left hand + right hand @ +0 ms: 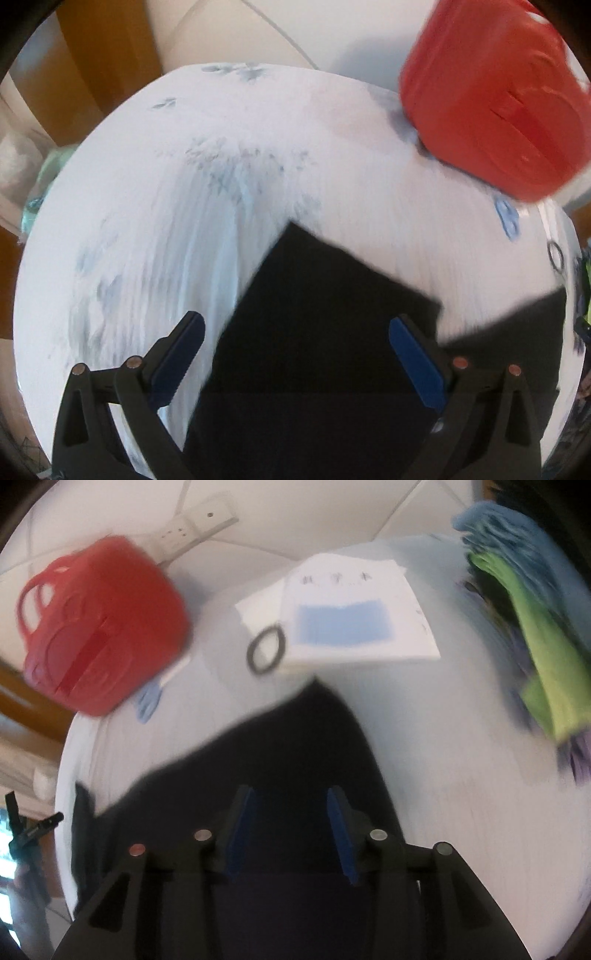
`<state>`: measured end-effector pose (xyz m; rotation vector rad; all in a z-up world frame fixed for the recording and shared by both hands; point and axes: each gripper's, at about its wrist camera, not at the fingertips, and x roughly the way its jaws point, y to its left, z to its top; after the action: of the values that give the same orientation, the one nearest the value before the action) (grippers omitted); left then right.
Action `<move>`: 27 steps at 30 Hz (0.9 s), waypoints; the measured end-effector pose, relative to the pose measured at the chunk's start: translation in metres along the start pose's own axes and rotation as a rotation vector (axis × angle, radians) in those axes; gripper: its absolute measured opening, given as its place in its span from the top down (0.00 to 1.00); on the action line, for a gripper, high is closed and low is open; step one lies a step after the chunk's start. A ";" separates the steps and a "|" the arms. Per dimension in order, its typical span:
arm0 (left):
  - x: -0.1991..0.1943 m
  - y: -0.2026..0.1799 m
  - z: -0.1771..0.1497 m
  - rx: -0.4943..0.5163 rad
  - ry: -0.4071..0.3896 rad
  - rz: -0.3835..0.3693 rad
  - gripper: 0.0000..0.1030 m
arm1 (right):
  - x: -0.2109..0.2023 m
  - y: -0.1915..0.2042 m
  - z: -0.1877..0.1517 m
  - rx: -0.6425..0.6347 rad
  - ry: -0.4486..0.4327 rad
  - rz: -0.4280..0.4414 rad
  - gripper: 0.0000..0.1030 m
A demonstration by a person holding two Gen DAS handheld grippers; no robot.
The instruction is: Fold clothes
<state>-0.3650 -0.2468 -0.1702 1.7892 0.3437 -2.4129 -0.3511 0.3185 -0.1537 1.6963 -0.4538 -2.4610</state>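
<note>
A black garment [317,354] lies on the round table's white cloth with blue print [177,229]; one squared corner of it points toward the table's middle. My left gripper [295,325] hangs over that garment, jaws wide open, and nothing is pinched between its blue pads [181,354]. In the right wrist view the same black garment [295,746] spreads under my right gripper [290,795]. Its jaws stand partly open with a gap between the blue pads [242,827], and only dark cloth shows through the gap. Both views are blurred by motion.
A red plastic basket [99,627] sits at the table's far edge. Beside it lie white papers with a blue patch [354,616] and a black ring [266,650]. A pile of blue, green and purple clothes [535,635] fills the right side. A power strip [195,528] lies on the floor.
</note>
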 end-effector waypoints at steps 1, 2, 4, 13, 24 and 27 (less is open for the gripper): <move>0.006 0.001 0.007 0.002 0.012 -0.002 0.01 | 0.006 0.002 0.008 -0.001 0.002 -0.017 0.49; 0.012 0.002 0.013 0.003 0.024 -0.004 0.01 | 0.013 0.003 0.017 -0.004 0.006 -0.030 0.47; 0.021 0.003 0.024 0.008 0.030 0.004 0.01 | 0.023 0.002 0.028 -0.012 0.015 -0.048 0.43; 0.050 -0.006 0.020 0.068 0.071 0.060 0.02 | 0.057 0.009 0.050 -0.045 0.039 -0.074 0.38; 0.034 -0.014 0.003 0.086 0.023 0.060 0.66 | 0.079 0.021 0.055 -0.103 0.053 -0.140 0.39; 0.026 -0.013 -0.001 0.065 0.015 0.074 0.90 | 0.079 0.030 0.053 -0.164 0.055 -0.183 0.94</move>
<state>-0.3748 -0.2330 -0.1940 1.8137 0.1986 -2.3881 -0.4315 0.2785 -0.1974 1.8047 -0.0907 -2.4859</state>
